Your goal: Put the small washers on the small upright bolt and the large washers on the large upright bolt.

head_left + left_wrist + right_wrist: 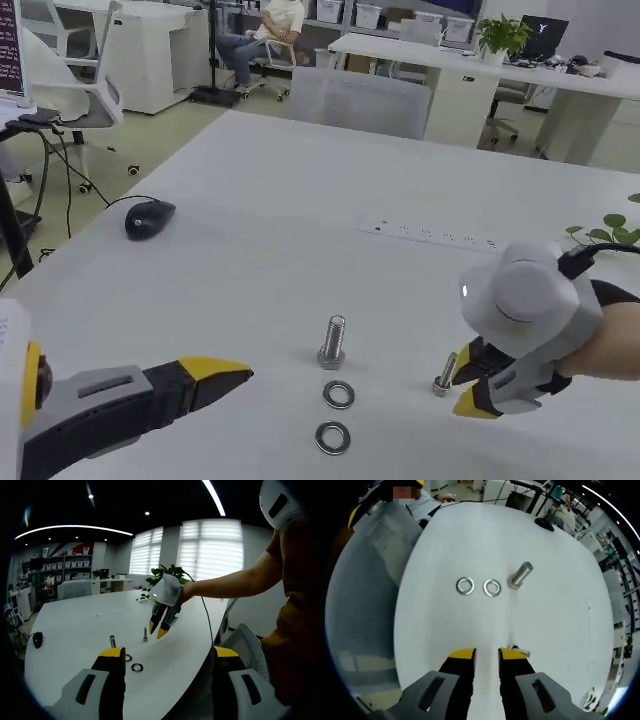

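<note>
Large washers (339,394), 2, lay flat on the table (250,250) before the large bolt (333,343), neither placed yet; right gripper (468,392), jaws slightly parted and empty, hovered by the small bolt (444,378); left gripper (170,654), jaws spread wide.

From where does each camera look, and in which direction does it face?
Head view: on the person's head, facing down at the table, left gripper and right gripper low in frame.
Left gripper view: behind its open fingers, facing across the table toward the right gripper and the person's arm.
Right gripper view: behind its fingers, looking down on two washers.
Shared: both gripper views show the large bolt.
</note>
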